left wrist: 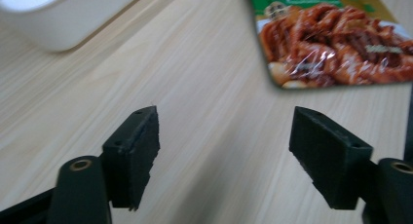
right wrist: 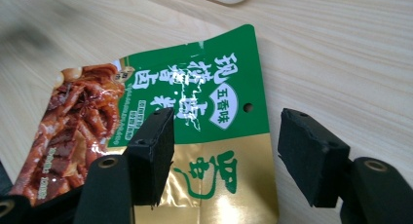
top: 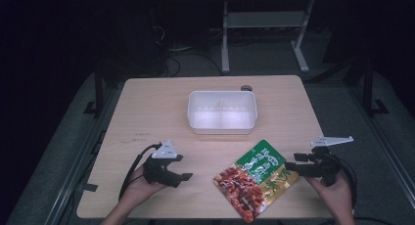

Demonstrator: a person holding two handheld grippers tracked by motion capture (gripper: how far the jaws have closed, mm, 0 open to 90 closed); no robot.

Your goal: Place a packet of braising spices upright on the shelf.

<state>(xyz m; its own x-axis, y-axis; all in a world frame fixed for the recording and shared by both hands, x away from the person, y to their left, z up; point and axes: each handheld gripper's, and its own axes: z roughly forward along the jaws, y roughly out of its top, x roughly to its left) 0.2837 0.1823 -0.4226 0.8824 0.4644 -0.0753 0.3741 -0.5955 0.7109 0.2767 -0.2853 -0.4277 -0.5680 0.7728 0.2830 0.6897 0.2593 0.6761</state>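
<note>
Your left gripper (top: 182, 176) sits at the near left of the table (top: 147, 107), held in your left hand (top: 139, 186), with its cable looping off to the left. Its jaws stand wide apart with nothing between them; in the left gripper view they hang just above bare wood, and the food pouch (left wrist: 336, 39) lies farther ahead and to the right, well clear of the pads.

Past the middle of the table, toward the far side, you have a white plastic container (top: 222, 112), rectangular and with nothing in it that can be made out. It stands apart from both grippers and from the pouch.

The food pouch (top: 255, 178) lies flat at the near right of centre, turned at a slant, its green and gold end toward the right and its red pictured end toward the near edge.

Your right gripper (top: 291, 165) is at the near right, held in your right hand (top: 335, 193), jaws spread wide. In the right gripper view its left pad hovers over the pouch's (right wrist: 204, 126) green and gold end while the right pad is over bare table just past the pouch's edge; the pads do not press on it.
</note>
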